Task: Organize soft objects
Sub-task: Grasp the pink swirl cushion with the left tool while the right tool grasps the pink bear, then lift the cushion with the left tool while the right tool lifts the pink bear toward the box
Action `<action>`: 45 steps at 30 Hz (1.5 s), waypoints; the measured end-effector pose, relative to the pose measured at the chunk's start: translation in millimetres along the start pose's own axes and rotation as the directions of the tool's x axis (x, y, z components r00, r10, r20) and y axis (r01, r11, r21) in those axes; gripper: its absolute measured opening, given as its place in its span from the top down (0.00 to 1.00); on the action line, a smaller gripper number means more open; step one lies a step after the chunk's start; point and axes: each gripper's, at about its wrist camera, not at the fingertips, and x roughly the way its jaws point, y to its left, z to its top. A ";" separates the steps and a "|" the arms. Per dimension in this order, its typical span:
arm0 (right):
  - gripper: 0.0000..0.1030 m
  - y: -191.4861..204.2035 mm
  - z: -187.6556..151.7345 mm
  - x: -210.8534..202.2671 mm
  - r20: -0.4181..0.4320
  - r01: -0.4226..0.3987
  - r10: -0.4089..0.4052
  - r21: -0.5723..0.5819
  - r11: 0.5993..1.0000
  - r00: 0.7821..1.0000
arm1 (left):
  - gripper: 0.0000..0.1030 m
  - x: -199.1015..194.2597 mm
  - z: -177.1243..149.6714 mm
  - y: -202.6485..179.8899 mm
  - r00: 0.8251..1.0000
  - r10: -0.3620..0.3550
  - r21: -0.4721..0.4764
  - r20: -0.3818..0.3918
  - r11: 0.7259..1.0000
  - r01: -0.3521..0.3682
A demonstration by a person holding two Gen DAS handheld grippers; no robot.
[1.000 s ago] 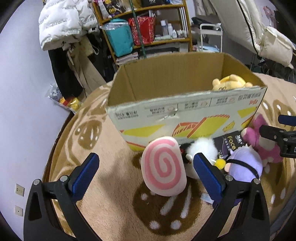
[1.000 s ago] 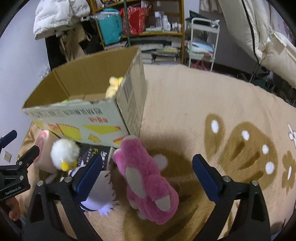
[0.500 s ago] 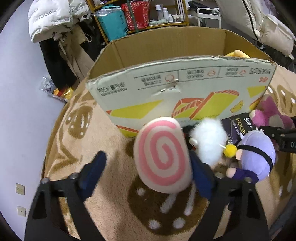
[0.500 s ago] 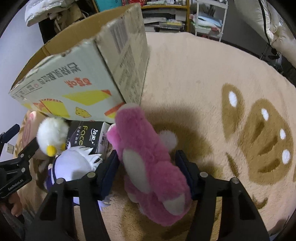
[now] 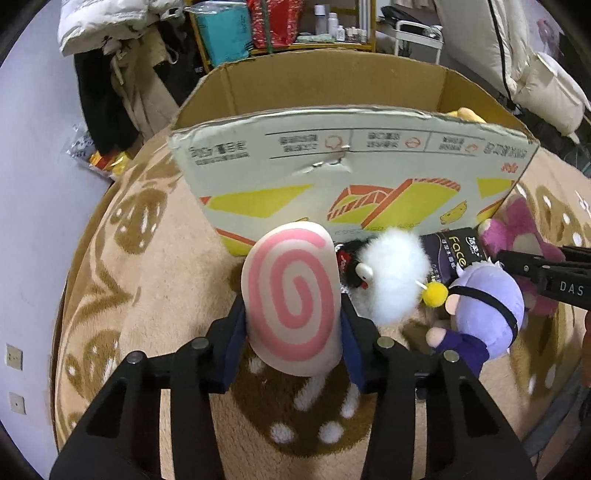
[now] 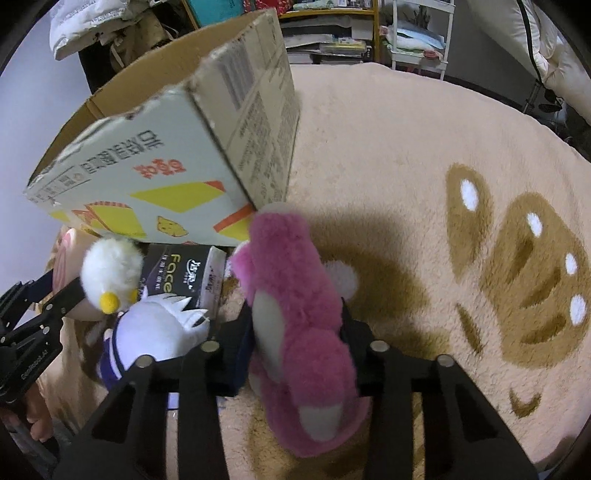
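Note:
My left gripper (image 5: pixel 293 325) is shut on a pink-and-white swirl cushion (image 5: pixel 293 295), both blue pads pressing its sides. My right gripper (image 6: pixel 295 332) is shut on a pink plush bear (image 6: pixel 295 317) lying on the rug. Between them lie a white fluffy plush (image 5: pixel 391 275) with a yellow pom-pom and a purple-haired doll (image 5: pixel 484 302). They also show in the right wrist view as the white plush (image 6: pixel 110 269) and the doll (image 6: pixel 159 332). An open cardboard box (image 5: pixel 351 173) stands just behind, with a yellow plush (image 5: pixel 467 113) inside.
A black "Face" tissue pack (image 6: pixel 184 273) lies against the box front. The beige paw-print rug (image 6: pixel 443 184) stretches to the right. Shelves (image 5: pixel 280 26), hanging clothes (image 5: pixel 110 92) and a white cart (image 6: pixel 421 33) stand behind the box.
Both grippers moved forward and closed: the left onto the swirl cushion, the right onto the pink bear. The toys and box look nearer.

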 end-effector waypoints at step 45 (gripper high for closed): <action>0.60 16.8 -13.7 -151.2 0.515 -0.165 0.191 -0.096 0.982 0.835 | 0.60 -134.9 -8.5 20.7 0.907 0.134 -0.144 0.400 0.986 -0.082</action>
